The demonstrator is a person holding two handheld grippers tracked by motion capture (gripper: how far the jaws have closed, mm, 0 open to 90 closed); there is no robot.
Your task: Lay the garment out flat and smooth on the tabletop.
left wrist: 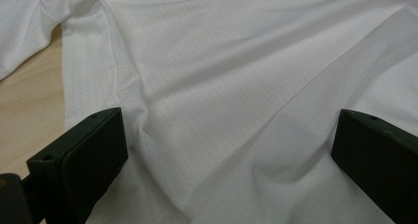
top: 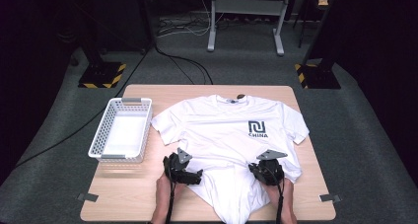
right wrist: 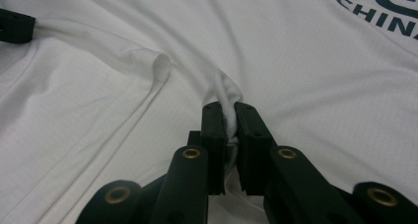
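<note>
right gripper (right wrist: 228, 120) pinching T-shirt (right wrist: 296, 61), left gripper (left wrist: 229, 135) wide

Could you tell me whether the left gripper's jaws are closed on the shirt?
No, the left gripper has its jaws standing wide apart over the white shirt.

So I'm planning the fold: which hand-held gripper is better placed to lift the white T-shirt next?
Probably the right hand-held gripper: its jaws pinch the white mesh T-shirt. The left hand-held gripper stands open over the cloth.
</note>
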